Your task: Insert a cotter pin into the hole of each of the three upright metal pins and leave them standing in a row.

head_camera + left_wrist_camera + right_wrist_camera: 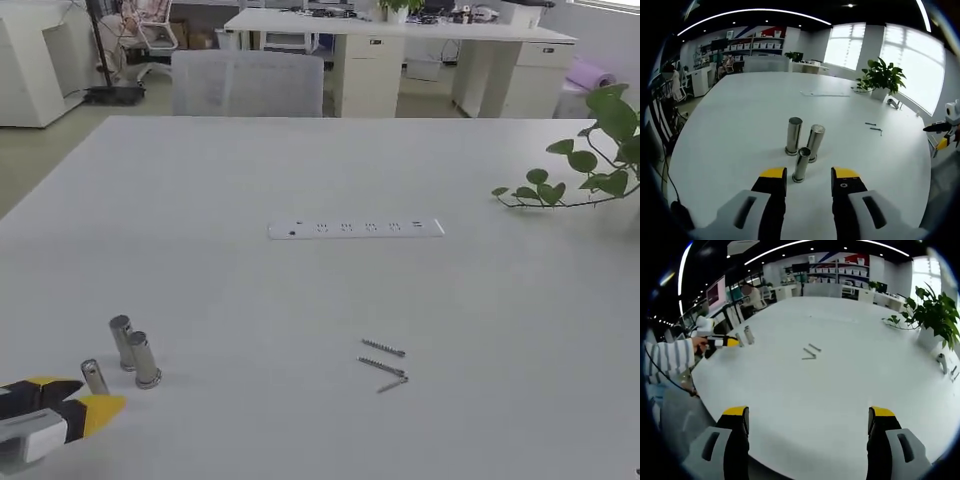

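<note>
Three upright metal pins [132, 352] stand bunched at the table's near left; in the left gripper view the nearest pin [801, 164] stands just ahead of my open left gripper [809, 180], with two more pins [805, 137] behind it. The left gripper [70, 402] sits beside the pins in the head view. Cotter pins [384, 362] lie loose near the table's middle front, small in the right gripper view as cotter pins [810, 352]. My right gripper [810, 422] is wide open with nothing between its fingers, well back from the cotter pins.
A white power strip [355, 229] lies across the table's centre. A leafy plant [590, 160] reaches in from the right edge. An office chair [248, 83] stands behind the far edge. Desks and cabinets fill the room beyond.
</note>
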Demonstrator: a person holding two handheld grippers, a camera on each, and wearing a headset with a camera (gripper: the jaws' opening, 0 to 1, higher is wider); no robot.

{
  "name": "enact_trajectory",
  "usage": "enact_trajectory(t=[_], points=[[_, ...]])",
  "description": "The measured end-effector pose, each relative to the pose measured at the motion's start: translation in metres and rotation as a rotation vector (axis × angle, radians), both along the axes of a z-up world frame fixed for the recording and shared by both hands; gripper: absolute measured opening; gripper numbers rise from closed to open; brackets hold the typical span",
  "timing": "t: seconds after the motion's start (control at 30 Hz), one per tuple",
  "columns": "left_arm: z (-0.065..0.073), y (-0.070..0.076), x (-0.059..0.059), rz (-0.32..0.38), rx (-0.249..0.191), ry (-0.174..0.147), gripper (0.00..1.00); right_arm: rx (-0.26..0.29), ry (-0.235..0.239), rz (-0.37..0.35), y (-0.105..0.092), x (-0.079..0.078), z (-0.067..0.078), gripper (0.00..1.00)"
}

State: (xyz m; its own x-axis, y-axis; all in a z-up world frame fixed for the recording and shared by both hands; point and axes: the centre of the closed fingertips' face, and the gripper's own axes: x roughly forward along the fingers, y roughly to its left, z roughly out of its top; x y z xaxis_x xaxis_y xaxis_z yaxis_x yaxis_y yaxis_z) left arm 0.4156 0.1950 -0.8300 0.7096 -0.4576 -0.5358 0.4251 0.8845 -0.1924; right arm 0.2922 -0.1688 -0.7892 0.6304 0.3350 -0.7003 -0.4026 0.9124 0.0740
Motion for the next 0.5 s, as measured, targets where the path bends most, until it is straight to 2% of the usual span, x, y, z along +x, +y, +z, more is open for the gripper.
enact_trajectory(t=[0.13, 0.23, 0.5], points=[[-0.002, 0.0, 0.003, 0.003, 0.004, 0.0, 0.3, 0.001, 0.003, -0.001, 0.0, 0.0, 0.0, 1.0], [-0.002, 0.003, 0.006, 0.035, -0.009, 0.002, 0.27, 0.001, 0.004, -0.002, 0.0, 0.0, 0.0, 1.0], [-0.003, -0.001, 0.011, 0.023, 0.003, -0.01, 0.24, 0.002, 0.005, -0.009, -0.001, 0.0, 0.0, 1.0]])
